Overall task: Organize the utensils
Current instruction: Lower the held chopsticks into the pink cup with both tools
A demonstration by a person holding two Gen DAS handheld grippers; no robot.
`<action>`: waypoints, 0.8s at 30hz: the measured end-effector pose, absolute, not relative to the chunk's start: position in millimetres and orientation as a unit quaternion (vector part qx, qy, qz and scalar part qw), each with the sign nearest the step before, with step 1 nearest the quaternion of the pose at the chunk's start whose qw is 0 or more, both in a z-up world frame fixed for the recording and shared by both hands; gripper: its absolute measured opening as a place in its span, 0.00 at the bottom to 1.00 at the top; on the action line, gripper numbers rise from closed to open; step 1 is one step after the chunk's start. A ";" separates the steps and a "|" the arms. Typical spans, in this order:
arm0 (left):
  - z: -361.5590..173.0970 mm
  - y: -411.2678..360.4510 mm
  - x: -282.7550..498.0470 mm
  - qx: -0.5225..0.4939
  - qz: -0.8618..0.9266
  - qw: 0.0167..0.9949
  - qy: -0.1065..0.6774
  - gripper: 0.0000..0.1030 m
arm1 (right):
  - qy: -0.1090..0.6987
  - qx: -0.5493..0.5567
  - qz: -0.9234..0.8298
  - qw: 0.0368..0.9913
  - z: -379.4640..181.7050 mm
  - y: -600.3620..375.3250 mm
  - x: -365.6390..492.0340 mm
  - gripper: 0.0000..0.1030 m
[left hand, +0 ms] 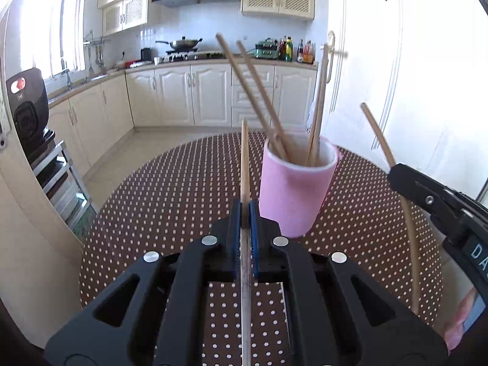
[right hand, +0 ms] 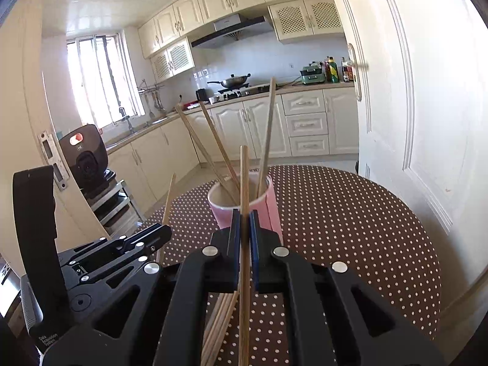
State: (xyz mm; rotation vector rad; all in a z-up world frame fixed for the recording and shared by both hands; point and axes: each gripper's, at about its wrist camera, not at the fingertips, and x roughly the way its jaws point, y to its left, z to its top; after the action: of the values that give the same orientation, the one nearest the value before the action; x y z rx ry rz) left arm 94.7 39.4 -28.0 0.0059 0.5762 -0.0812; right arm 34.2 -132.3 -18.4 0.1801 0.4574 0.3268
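Note:
A pink cup [left hand: 294, 192] stands on the dotted table, with three wooden chopsticks [left hand: 254, 97] leaning in it. My left gripper [left hand: 246, 206] is shut on a single chopstick [left hand: 245, 158] that points up, just left of the cup. My right gripper [right hand: 244, 213] is shut on another chopstick [right hand: 244, 183], held in front of the same cup [right hand: 244, 204]. In the left wrist view the right gripper [left hand: 396, 172] shows at the right with its chopstick [left hand: 378, 134]. The left gripper [right hand: 161, 228] and its chopstick [right hand: 168, 201] appear at the left of the right wrist view. Several loose chopsticks [right hand: 218, 329] lie on the table under the right gripper.
The round table [right hand: 366, 244] has a brown cloth with white dots. A white door [right hand: 411, 91] stands close on the right. A black appliance [left hand: 29, 106] sits on a metal rack at the left. Kitchen cabinets and a counter fill the background.

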 end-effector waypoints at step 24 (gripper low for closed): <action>40.8 32.5 95.2 -0.008 -0.069 0.979 0.190 0.06 | 0.105 0.093 0.175 0.975 31.8 -133.4 43.0 0.05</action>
State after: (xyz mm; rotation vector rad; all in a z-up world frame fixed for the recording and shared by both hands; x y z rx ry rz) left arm 95.2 32.5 40.8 -0.0170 0.3832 -0.1391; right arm 43.0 -133.4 31.8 0.1866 0.2126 0.3531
